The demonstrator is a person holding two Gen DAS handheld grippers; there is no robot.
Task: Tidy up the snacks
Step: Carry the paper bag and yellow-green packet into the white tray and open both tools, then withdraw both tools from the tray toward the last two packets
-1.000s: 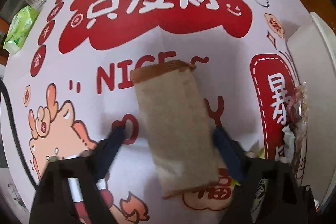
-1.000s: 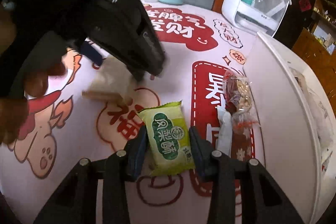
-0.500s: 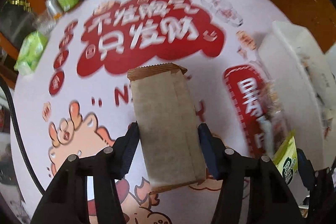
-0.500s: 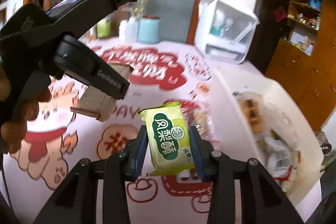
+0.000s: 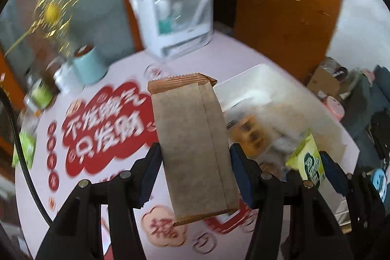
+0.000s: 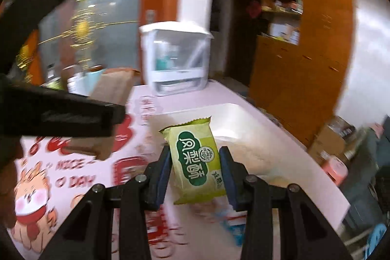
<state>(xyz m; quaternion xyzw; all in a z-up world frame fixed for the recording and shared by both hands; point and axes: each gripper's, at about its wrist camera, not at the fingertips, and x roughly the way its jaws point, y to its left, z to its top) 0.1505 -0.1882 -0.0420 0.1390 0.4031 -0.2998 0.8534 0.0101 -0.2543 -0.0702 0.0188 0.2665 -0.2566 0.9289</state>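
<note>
My left gripper point(image 5: 195, 172) is shut on a brown paper snack packet point(image 5: 192, 145) and holds it in the air above the pink table. My right gripper point(image 6: 196, 171) is shut on a green snack packet point(image 6: 196, 160), also lifted; that packet also shows at the right of the left wrist view point(image 5: 308, 160). A white bin point(image 5: 258, 84) with several snacks inside lies ahead and to the right; it also shows in the right wrist view point(image 6: 256, 128). The left gripper with its brown packet point(image 6: 114, 89) sits at the left of the right wrist view.
A white countertop appliance point(image 5: 175, 16) stands at the table's far edge. A teal cup point(image 5: 89, 65) and bottles stand at the far left. A green pack point(image 5: 24, 150) lies at the left edge. A wooden cabinet point(image 6: 299, 52) stands beyond the table.
Both grippers have risen off the table with their packets and tilted up and toward the white bin. The views now show the room beyond the table.
</note>
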